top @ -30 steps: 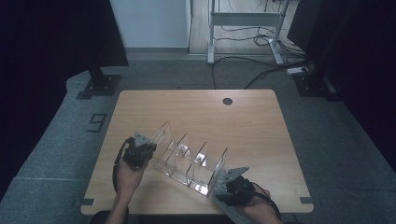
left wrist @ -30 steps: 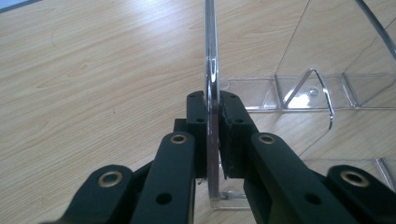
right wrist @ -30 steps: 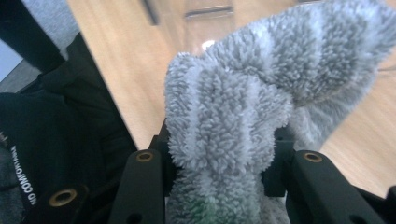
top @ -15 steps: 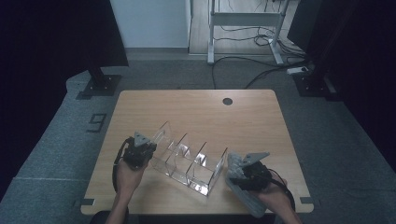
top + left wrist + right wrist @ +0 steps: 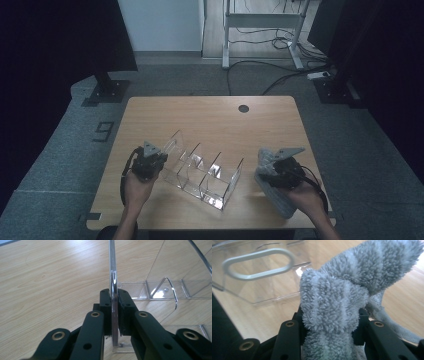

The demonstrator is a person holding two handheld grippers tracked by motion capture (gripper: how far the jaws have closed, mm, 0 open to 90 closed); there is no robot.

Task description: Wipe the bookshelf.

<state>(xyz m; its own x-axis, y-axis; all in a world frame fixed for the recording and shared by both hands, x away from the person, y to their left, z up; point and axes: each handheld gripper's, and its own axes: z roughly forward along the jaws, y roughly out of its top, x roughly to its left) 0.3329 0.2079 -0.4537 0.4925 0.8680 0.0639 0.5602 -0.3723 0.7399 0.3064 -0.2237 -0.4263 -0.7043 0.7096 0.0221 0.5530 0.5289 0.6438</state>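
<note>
A: Where's the clear acrylic organizer (image 5: pixel 202 172)?

B: Near the front edge of the wooden table (image 5: pixel 210 115), its long axis running diagonally from the left hand toward the near right. The left gripper (image 5: pixel 114 312) pinches its end wall (image 5: pixel 113 285) edge-on and steadies it.

A: And the cloth?

B: The right gripper (image 5: pixel 331 322) clamps a bunched grey microfibre cloth (image 5: pixel 342 300), just right of the organizer's near end, apart from it. I'd judge the cloth must travel left to wipe.
</note>
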